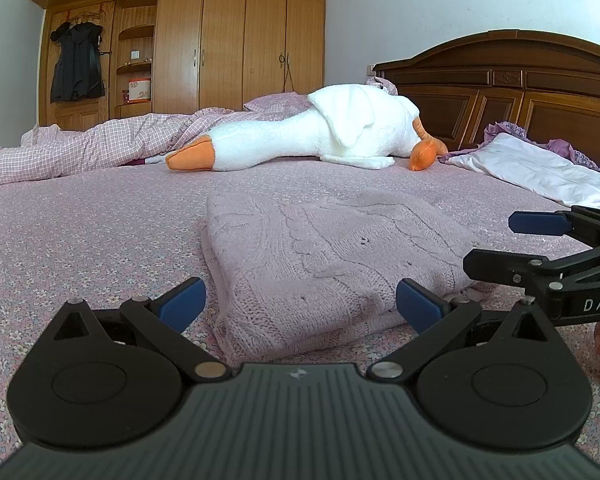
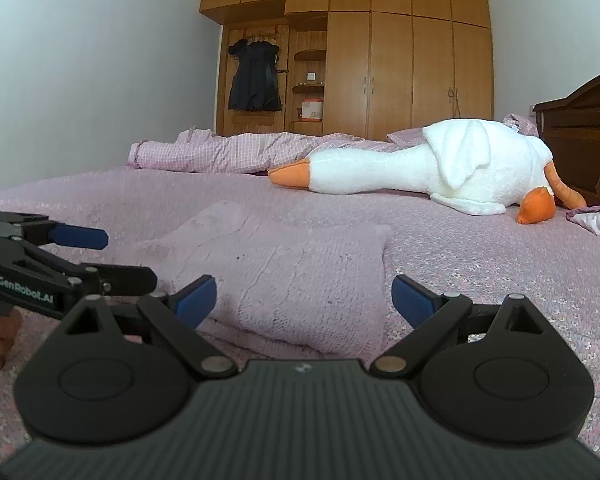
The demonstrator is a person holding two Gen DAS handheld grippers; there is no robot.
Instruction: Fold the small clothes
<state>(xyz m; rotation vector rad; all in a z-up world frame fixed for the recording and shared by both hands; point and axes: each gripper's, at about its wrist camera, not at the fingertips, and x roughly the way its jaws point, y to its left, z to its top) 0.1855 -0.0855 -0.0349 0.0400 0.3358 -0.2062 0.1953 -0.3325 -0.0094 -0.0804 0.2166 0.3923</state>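
We see a coarse cable-knit sweater (image 1: pixel 320 268) on flowered cotton bedspread (image 1: pixel 80 248), fluffy plush goose (image 1: pixel 332 132), and glossy wooden headboard (image 1: pixel 520 92).

Bedroom with a plush goose on a floral bed

A white plush goose (image 1: pixel 320 132) with orange beak and feet lies across the far side of the bed (image 1: pixel 80 232), which has a pink floral cover. A pink checked quilt (image 1: pixel 80 148) is bunched at the far left, and a white pillow (image 1: pixel 540 168) lies at the right by the dark wooden headboard (image 1: pixel 520 84). A wooden wardrobe (image 1: pixel 240 40) stands against the far wall, with a black garment (image 1: pixel 78 64) hanging at its left end.
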